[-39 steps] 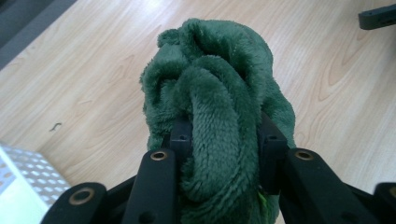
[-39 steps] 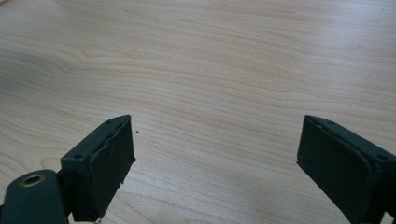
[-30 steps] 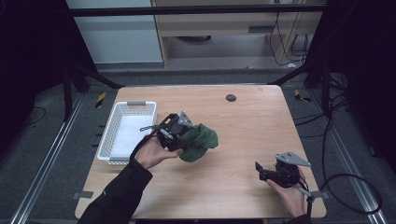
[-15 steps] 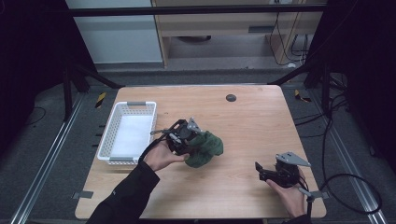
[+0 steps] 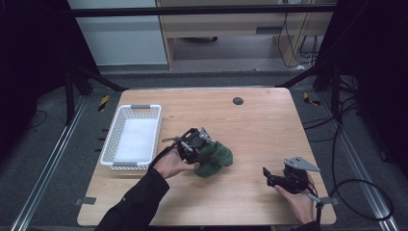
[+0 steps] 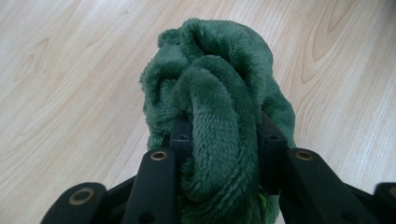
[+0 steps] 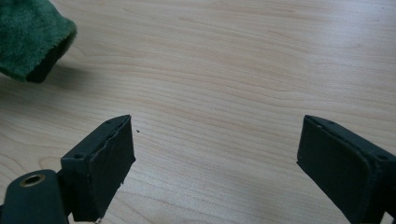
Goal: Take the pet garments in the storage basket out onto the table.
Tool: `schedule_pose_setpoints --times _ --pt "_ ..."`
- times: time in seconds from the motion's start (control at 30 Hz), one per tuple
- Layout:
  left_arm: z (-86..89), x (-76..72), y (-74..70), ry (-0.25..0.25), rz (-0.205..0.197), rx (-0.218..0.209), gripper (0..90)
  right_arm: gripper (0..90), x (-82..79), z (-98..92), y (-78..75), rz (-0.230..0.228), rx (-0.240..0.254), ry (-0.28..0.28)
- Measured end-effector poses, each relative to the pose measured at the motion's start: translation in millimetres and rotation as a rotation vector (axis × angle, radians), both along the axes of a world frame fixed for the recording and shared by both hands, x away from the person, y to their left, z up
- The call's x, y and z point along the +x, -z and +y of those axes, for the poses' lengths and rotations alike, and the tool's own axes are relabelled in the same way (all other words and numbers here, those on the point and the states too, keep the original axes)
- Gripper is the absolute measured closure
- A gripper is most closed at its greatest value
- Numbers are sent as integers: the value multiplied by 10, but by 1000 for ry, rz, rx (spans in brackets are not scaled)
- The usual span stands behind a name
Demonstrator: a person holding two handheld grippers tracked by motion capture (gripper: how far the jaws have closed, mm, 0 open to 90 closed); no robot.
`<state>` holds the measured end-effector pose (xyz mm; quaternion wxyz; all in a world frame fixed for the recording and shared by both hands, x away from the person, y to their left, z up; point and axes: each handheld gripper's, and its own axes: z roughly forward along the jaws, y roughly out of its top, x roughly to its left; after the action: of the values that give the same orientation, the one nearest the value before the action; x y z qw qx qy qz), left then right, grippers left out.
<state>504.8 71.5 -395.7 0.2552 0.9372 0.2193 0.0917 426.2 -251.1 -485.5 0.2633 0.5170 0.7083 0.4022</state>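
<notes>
Here the left gripper [image 5: 204, 147] clamps a bunched green plush cloth [image 5: 215, 158], with its jaws pressed into a thick fold of the fabric on either side, as the left gripper view makes plain [image 6: 219, 140]. The cloth [image 6: 215, 84] sits on the wooden table [image 5: 260, 120], just to the right of the white basket [image 5: 131, 137] and a little nearer the person than the basket's middle. The person's left hand [image 5: 174, 163] grips the tool from below, between the basket's near corner and the cloth.

The right gripper [image 5: 269, 177] is well away from the basket, near the table's front right corner, and well apart from the cloth. Its jaws stand wide with only bare wood between them [image 7: 215, 154]. In the right gripper view an edge of the cloth [image 7: 30, 35] shows at the upper left, apart from the pads [image 7: 105, 163]. A small dark round spot [image 5: 237, 101] lies on the table beyond the cloth, farther from the person than the basket's far rim.
</notes>
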Motion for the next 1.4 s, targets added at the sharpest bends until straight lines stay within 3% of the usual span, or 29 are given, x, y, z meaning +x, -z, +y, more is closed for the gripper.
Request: schedule_pose_setpoints --times 0.77,1.0,1.2,1.4 --pt "-98 1 228 39 35 61 618 106 1 -5 -1 2 -1 2" --pt "-82 -12 267 40 41 44 479 106 1 -4 -1 -1 -3 2" --pt "-27 -41 197 33 6 9 327 103 0 -7 -1 0 -3 5" --pt "48 -105 126 32 -24 -13 262 102 0 -2 -1 0 -4 3"
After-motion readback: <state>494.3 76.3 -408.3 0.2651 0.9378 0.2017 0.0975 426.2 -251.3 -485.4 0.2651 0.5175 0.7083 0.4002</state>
